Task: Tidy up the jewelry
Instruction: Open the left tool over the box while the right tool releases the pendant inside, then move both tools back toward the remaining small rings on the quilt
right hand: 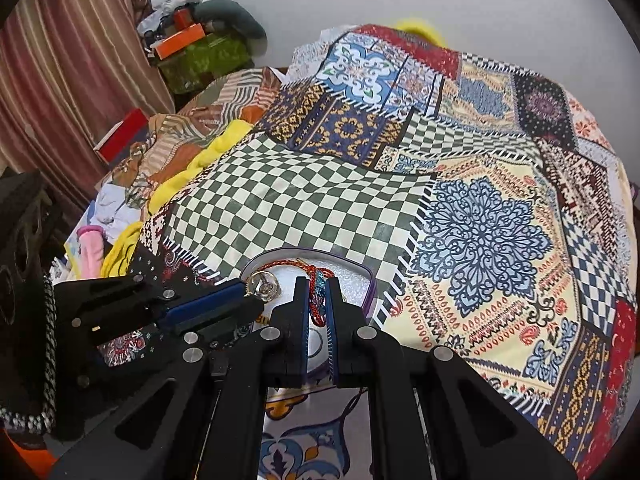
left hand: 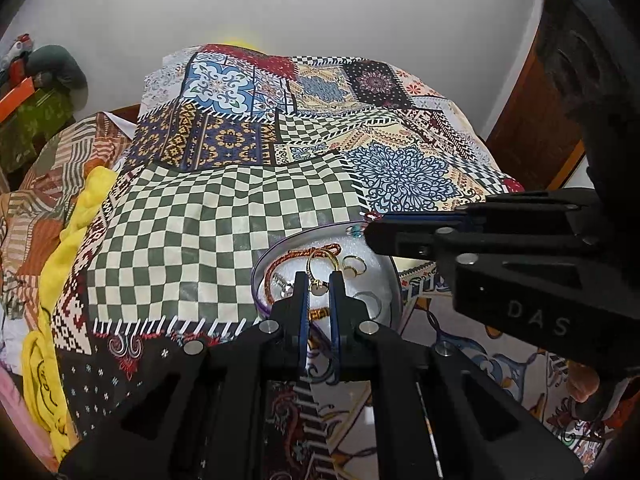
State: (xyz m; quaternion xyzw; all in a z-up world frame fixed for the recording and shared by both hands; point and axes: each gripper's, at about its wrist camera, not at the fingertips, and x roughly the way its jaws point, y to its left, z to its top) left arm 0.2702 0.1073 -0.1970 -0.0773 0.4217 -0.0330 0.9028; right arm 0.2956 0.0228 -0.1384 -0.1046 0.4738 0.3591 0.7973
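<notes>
A round clear container [left hand: 394, 280] with white foam lining sits on the patterned bedspread; it also shows in the right wrist view [right hand: 370, 284]. It holds a red-orange braided cord bracelet [left hand: 276, 270], gold rings [left hand: 354, 266] and a silver ring [left hand: 286, 289]. My left gripper [left hand: 319, 286] is shut on a gold ring with a pale stone [left hand: 319, 289] over the container. My right gripper [right hand: 318, 290] is shut on a blue beaded band and the red cord [right hand: 319, 296]. Its fingers [left hand: 400, 236] reach in from the right in the left wrist view.
The patchwork bedspread [left hand: 248, 200] covers the bed. A yellow cloth [left hand: 76, 216] and striped fabric lie at the left edge. Boxes and a green bag [right hand: 200, 56] are stacked by the curtain. A wooden door [left hand: 532, 120] stands at right.
</notes>
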